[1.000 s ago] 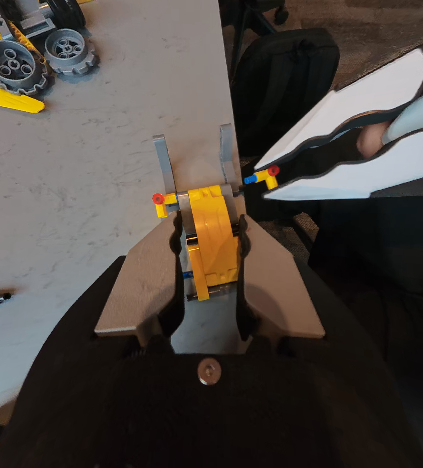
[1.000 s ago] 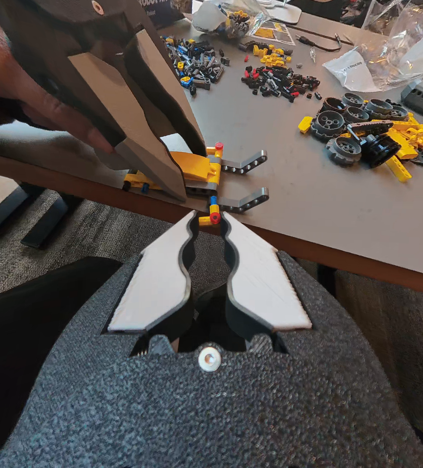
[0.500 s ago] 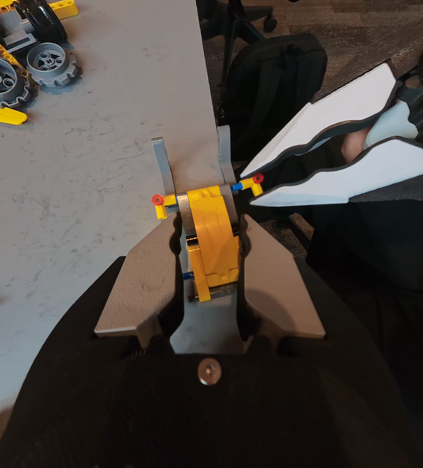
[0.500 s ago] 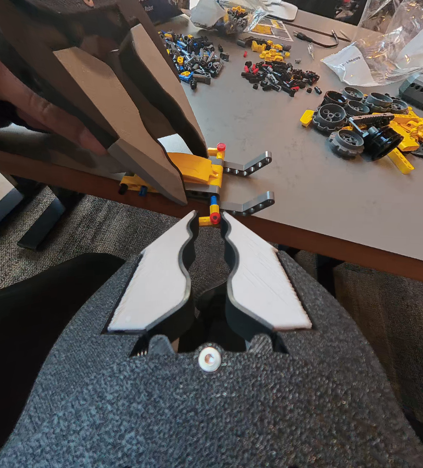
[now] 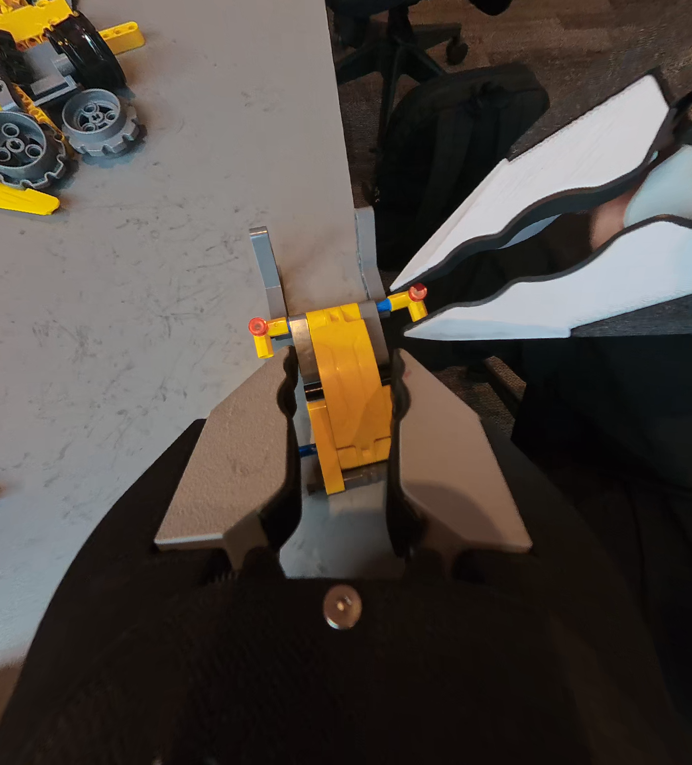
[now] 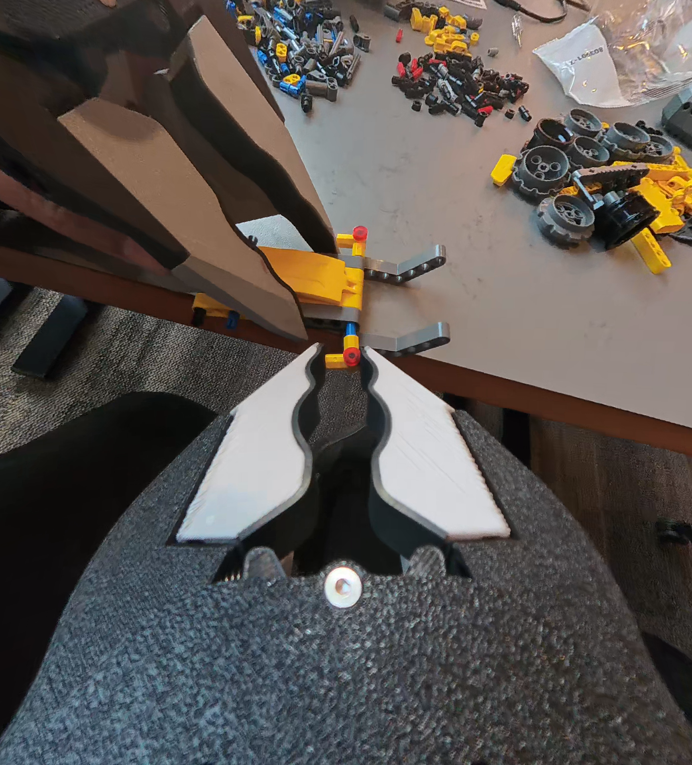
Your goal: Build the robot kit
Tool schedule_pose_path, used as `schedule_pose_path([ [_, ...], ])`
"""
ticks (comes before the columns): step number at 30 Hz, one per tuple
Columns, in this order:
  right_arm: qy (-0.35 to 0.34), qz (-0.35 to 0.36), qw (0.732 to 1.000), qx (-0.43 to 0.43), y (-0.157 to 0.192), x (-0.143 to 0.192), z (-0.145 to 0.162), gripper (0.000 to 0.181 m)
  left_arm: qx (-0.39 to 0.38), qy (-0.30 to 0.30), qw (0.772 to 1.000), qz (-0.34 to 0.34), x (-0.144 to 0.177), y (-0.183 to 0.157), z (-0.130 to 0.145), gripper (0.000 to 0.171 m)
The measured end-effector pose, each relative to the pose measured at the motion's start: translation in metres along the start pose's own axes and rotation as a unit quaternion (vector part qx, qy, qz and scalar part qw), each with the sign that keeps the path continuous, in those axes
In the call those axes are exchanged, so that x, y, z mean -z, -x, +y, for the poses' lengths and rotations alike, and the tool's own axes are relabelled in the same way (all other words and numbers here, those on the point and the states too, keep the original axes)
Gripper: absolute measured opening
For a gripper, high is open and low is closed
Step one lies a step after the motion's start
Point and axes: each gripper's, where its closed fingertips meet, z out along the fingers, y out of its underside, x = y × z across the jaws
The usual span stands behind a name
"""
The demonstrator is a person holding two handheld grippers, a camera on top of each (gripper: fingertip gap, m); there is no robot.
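Left claw (image 5: pixel 342 364) is clamping the yellow brick assembly (image 5: pixel 350 385) across its flanks, holding it at the counter (image 5: pixel 129 331) edge. Its two grey bent beams (image 6: pixel 408 267) are pointing inward over the counter, and its tail is overhanging the carpet.

Right claw (image 6: pixel 341 352) is bracketing the small yellow elbow connector (image 6: pixel 342 357) with the red stud, which sits on a blue pin on the assembly's outboard side. Its fingertips are flanking the connector closely; I cannot tell whether they are actually pinching it or just beside it.

Judgement: I am working on this connector. Any next move calls for fine alignment and a steady left hold.

The connector is hanging past the counter lip, so a dropped part would fall to the carpet. A black backpack (image 5: pixel 456 165) is standing below. The grey wheel hubs (image 6: pixel 564 174) and loose-parts piles (image 6: pixel 456 78) are lying well apart, leaving open room inboard.
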Motion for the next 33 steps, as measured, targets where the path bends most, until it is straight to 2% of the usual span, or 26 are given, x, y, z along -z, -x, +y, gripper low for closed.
schedule_pose_path([
  [9, 0.031, -0.009, 0.999, -0.029, 0.000, -0.001, 0.000, 0.015, 0.013, 0.001, 1.000, 0.004, 0.000, 0.000, 0.000, 0.042],
  [15, 0.066, 0.009, 0.998, -0.008, -0.002, 0.000, 0.000, 0.015, 0.009, 0.000, 1.000, -0.008, -0.001, 0.001, -0.001, 0.042],
  [28, 0.028, 0.020, 0.999, -0.040, -0.004, -0.007, -0.005, 0.014, 0.014, 0.000, 1.000, -0.001, -0.001, 0.007, 0.000, 0.043],
  [33, 0.009, -0.009, 0.998, -0.065, -0.004, -0.007, -0.014, 0.015, 0.015, -0.001, 1.000, -0.002, -0.001, 0.008, 0.000, 0.043],
])
